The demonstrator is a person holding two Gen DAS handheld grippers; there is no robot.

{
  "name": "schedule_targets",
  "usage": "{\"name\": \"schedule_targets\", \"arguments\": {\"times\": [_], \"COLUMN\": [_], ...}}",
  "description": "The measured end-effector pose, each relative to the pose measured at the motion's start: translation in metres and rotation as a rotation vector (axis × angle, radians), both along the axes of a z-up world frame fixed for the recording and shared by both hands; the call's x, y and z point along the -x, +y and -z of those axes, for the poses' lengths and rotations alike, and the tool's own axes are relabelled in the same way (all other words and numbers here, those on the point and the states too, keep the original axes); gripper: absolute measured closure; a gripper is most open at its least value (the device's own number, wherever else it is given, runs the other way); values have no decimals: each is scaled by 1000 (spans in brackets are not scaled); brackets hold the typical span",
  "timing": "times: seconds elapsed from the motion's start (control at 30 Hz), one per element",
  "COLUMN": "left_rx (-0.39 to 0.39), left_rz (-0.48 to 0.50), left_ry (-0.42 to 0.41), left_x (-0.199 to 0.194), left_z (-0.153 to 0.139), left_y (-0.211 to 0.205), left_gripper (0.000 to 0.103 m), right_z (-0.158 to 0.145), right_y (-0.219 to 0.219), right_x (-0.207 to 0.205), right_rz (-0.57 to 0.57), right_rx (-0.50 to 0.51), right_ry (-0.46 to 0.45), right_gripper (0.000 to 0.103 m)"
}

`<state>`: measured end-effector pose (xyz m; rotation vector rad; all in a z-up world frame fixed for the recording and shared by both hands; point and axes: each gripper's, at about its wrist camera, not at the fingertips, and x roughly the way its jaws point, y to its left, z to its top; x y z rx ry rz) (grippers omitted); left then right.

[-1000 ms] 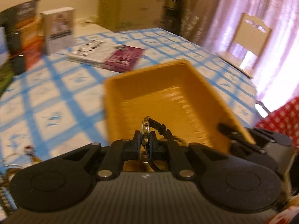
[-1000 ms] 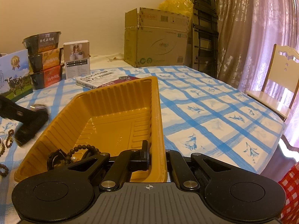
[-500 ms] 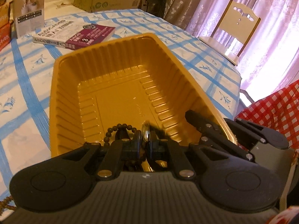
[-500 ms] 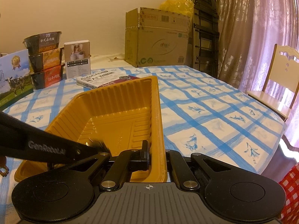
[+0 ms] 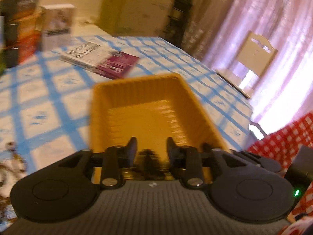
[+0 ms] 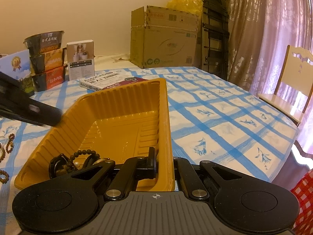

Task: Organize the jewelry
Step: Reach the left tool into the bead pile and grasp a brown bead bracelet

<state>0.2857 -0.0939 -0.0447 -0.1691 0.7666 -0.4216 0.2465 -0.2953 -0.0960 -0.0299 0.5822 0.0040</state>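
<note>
Now the left gripper (image 5: 150, 146) is wide open and pulling up and away from the tray (image 6: 125, 109); half a second ago it was pinching a watch low inside. That watch (image 6: 56, 164) is lying in the tray's near left corner, tangled with a bead bracelet (image 6: 86, 153). More beads (image 6: 9, 145) are sitting on the table (image 6: 225, 117), left of the tray. The right gripper (image 6: 164, 163) is squeezing the tray's near right wall.
</note>
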Motion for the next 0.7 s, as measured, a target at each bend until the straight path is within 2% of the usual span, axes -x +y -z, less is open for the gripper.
{"name": "schedule_targets", "arguments": {"times": [0.17,0.43,0.57,0.7], "left_rx": [-79,-267,-290,-290], "left_rz": [-153,-398,-461,-462], "left_ry": [14,106,132,133], "left_x": [26,79,94,101], "left_z": [-1,21,27,31], "left_y": [63,162,188,193], "left_gripper": [70,70,70,70], "right_z": [-1,1,1,1], "right_y": [0,-1,-1,-1], "right_x": [0,-1,-1,-1], "right_rz": [1,7,6,6], "right_rx": [3,8,10,15], "right_ry": [1,8,8,8], "right_gripper": [100,100,100,100]}}
